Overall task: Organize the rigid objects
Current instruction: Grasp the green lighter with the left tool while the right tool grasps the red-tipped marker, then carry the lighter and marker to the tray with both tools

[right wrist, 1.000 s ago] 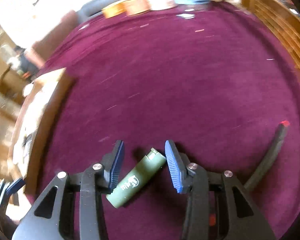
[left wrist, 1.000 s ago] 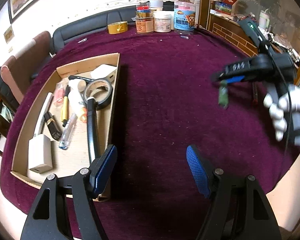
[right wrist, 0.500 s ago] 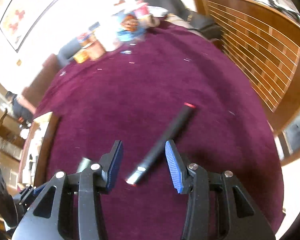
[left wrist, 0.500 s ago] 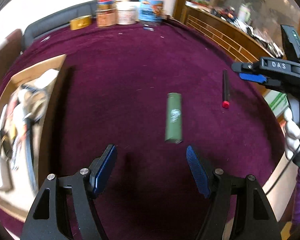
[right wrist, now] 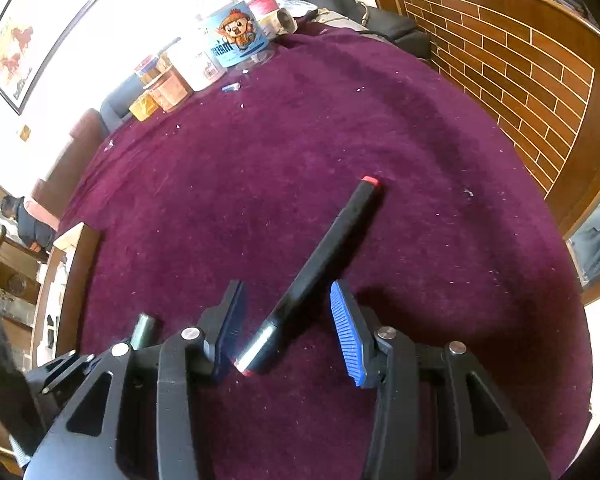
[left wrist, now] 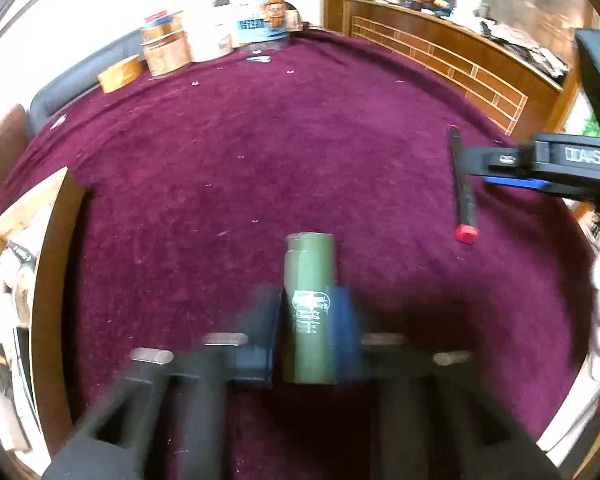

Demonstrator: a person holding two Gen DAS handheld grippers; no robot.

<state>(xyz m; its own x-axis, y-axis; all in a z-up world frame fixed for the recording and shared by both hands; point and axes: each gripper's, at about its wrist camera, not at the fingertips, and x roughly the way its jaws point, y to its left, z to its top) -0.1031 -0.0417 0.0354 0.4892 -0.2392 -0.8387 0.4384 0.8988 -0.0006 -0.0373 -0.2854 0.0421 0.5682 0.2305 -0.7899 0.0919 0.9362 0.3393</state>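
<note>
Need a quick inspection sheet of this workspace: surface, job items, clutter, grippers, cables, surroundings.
Surface: purple cloth table, specked with lint.
Job's things: green lighter lying flat between the left gripper's fingers; black pen with red ends lying between the right gripper's fingers; cardboard tray at left holding sorted items.
Clutter: jars and tape roll at the far edge.
Grippers: left gripper shut on the lighter, blurred; right gripper open.
Cables: nothing seen.
Surroundings: wooden brick-pattern panel, framed picture.
</note>
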